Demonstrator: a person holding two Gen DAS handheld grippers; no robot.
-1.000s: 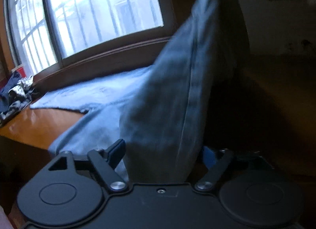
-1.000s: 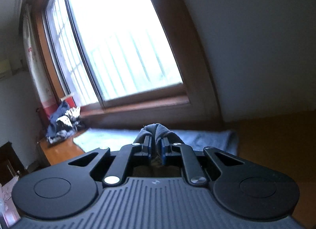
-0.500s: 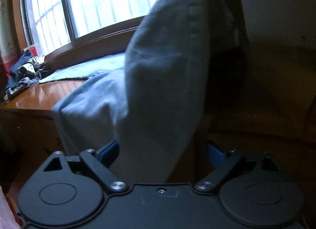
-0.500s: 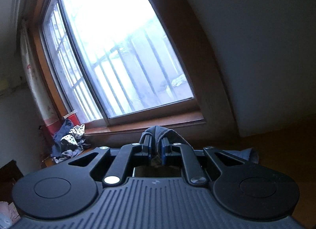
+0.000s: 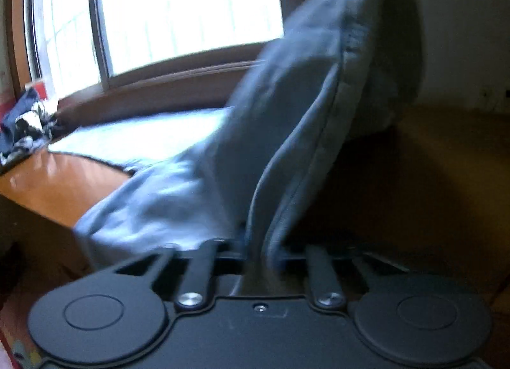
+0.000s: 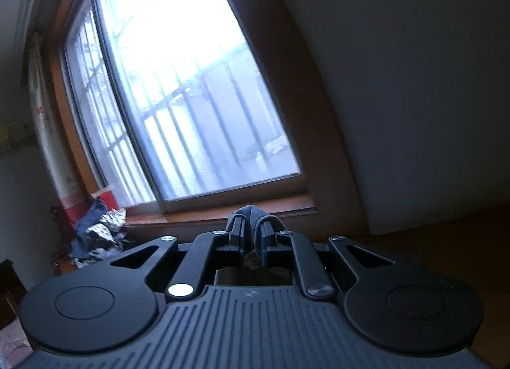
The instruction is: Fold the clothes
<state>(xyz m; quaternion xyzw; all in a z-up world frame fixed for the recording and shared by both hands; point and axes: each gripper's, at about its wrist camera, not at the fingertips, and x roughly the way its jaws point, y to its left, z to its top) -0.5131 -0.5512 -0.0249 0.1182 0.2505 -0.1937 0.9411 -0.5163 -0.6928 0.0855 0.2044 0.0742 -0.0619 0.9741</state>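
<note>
Left wrist view: your left gripper (image 5: 259,251) has its jaws drawn in on one pair of blue jeans (image 5: 287,133) (blurred here), which rise up and right while the rest lies on the one wooden table (image 5: 54,184). Your right gripper (image 6: 252,235) pinches a fold of the same jeans (image 6: 251,214), jaws nearly closed. One clothes pile (image 6: 95,235) sits below one window (image 6: 178,88).

right gripper (image 6: 252,236): fingers clamped tight on a bunched fold of blue-grey cloth (image 6: 253,214)
background: big barred window (image 6: 178,88) with wooden sill
far left: crumpled clothes pile (image 6: 97,235) on the ledge
</note>
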